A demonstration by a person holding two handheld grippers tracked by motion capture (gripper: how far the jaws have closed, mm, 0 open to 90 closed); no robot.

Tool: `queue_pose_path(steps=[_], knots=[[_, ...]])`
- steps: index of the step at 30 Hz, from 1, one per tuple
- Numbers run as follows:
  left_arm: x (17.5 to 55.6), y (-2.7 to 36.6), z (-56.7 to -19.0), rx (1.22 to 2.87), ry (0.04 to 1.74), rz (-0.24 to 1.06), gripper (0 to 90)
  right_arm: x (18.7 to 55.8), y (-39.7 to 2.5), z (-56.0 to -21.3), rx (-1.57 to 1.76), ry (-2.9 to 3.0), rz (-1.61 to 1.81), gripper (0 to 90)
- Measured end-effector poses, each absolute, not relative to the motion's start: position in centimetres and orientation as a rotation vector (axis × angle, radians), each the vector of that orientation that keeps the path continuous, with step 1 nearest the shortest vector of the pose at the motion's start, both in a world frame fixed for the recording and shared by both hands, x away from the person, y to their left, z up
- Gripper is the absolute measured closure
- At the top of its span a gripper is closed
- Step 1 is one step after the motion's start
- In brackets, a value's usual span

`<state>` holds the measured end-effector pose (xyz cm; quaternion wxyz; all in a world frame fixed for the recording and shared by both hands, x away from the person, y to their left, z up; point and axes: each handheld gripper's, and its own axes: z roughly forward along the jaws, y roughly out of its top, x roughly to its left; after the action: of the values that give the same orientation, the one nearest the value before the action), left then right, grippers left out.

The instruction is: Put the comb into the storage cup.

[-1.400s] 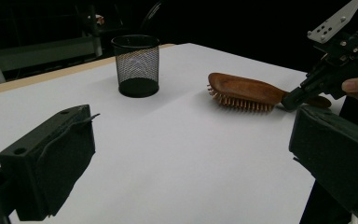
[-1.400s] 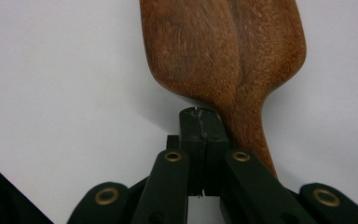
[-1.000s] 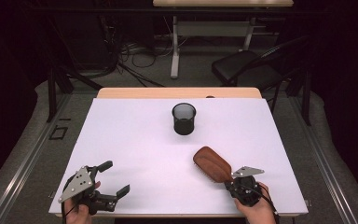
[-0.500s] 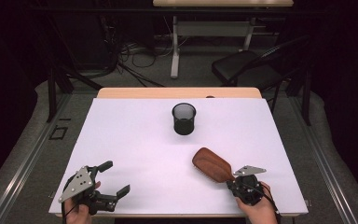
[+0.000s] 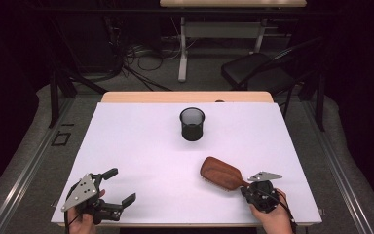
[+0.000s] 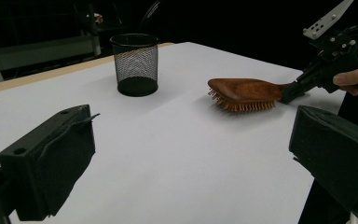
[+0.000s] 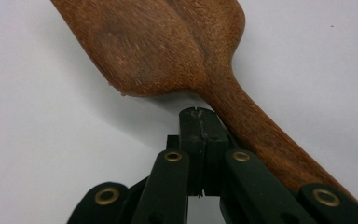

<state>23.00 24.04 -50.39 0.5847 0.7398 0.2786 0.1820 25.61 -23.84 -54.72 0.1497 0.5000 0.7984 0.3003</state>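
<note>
While two grippers sit at the near edge of the white table (image 5: 141, 146), there is one hairbrush and one cup on it. The left gripper (image 5: 119, 187) is low at the near left corner, held in a hand (image 5: 80, 223). Its two black jaws stand wide apart with nothing between them. The right gripper (image 5: 247, 189) is at the near right, also held in a hand (image 5: 272, 219). In the right gripper view its jaws (image 7: 200, 135) are pressed flat together, and the brush handle runs along their right side, touching them. From these pictures it is hard to tell if the jaws really pinch the handle or just lie against it.

The hairbrush (image 5: 221, 173) lies just in front of the right gripper, with its handle pointing back at the jaws and its wide head pointing away to the left. It is brown wood, smooth and rounded on top like a paddle. In the left gripper view short bristles (image 6: 242, 105) stick out under it, facing down to the table.

Farther back, near the middle of the table, stands the cup (image 5: 192, 124). It is round, black, made of wire mesh, and upright. It is well apart from the brush.
</note>
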Motion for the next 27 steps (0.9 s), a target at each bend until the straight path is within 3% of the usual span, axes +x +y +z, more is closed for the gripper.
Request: queue_pose_path(steps=[27], knots=[[23.0, 24.0, -50.4, 1.73, 0.654, 0.424, 0.4, 24.9, -24.2, -53.7, 1.426, 2.265, 0.931, 87.3]])
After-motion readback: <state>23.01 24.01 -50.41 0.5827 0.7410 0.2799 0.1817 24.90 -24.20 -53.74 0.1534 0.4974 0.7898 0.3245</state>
